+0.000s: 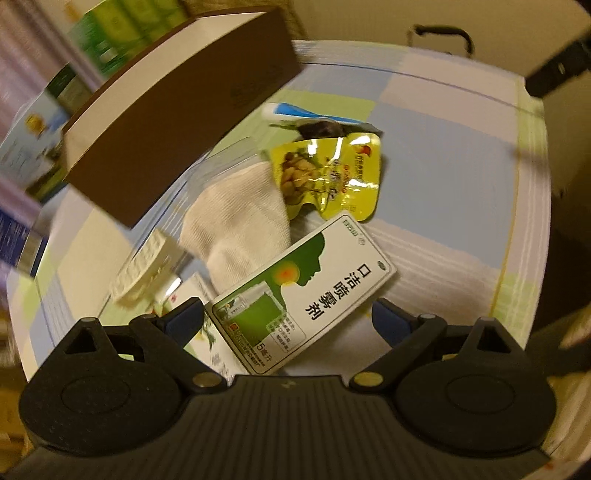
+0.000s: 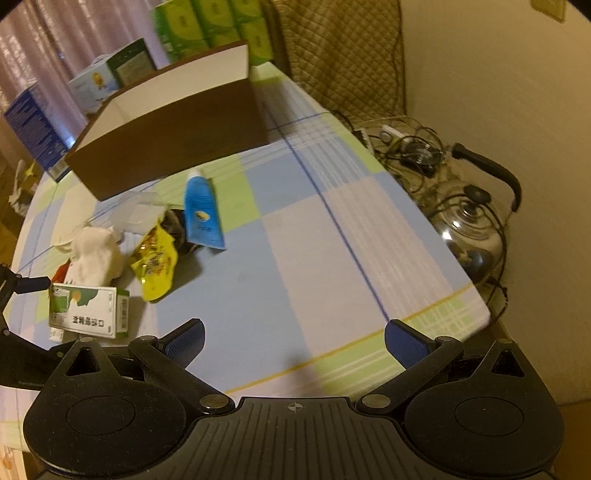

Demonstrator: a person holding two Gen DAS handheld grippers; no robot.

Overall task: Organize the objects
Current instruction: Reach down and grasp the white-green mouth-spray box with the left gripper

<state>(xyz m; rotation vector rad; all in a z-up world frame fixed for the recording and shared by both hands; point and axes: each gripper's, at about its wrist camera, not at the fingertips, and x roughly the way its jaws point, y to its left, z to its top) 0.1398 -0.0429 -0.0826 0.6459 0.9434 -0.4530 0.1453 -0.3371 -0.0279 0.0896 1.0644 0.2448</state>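
Observation:
A green-and-white spray box [image 1: 295, 295] [image 2: 88, 312] lies just ahead of my left gripper [image 1: 288, 317], partly between its open fingers, with no pad touching it. Behind it lie a white sock [image 1: 240, 221] [image 2: 98, 254], a yellow snack packet [image 1: 328, 177] [image 2: 157, 266], a blue tube [image 1: 291, 112] [image 2: 201, 210] and a dark object [image 1: 323, 129]. An open brown box with white inside [image 1: 177, 110] [image 2: 173, 125] stands at the back. My right gripper [image 2: 293, 339] hangs open over bare checked tablecloth [image 2: 314, 240], to the right of the pile.
A small cream lid-like item [image 1: 147, 269] and another carton [image 1: 199, 339] lie left of the spray box. Cartons [image 2: 37, 129] and green packs [image 2: 210, 26] stand behind the brown box. A glass kettle [image 2: 469, 229] and cables sit beyond the table's right edge, near a quilted chair [image 2: 340, 55].

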